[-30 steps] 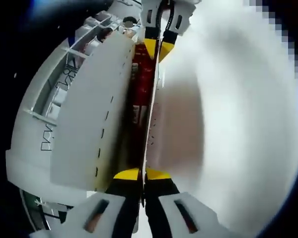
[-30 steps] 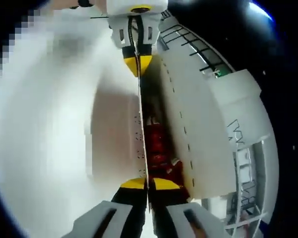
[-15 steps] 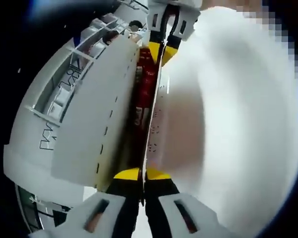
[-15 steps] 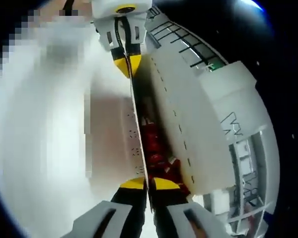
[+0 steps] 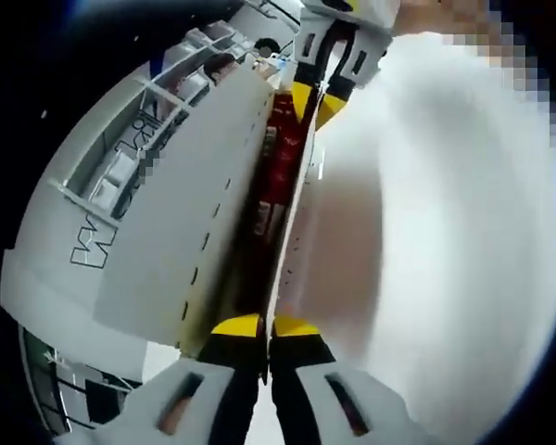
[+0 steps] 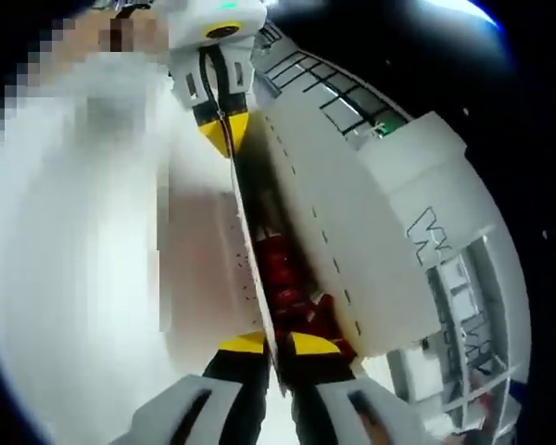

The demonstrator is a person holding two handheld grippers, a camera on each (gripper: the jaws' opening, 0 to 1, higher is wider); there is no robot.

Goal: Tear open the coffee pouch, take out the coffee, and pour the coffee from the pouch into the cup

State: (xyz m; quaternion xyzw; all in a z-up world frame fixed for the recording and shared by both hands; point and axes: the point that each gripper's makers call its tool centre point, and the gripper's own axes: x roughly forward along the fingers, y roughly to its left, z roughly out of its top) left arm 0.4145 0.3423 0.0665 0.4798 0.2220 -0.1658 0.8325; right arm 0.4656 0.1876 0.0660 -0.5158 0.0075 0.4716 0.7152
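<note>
Left gripper and right gripper face each other, jaws clamping the coffee pouch.

Behind your work, in the left gripper view, a broad white ceiling panel with a dashed line of dark slots runs up the left side. Left of it sits a white framed structure with dark lettering, too warped to read. At lower left, dark grid-like framing shows, possibly glazing; you cannot tell. The right half is a pale, blurred surface.

In your right gripper view the same slotted panel lies on the right, the lettered structure beyond it. A bright light streak marks the far top right.
</note>
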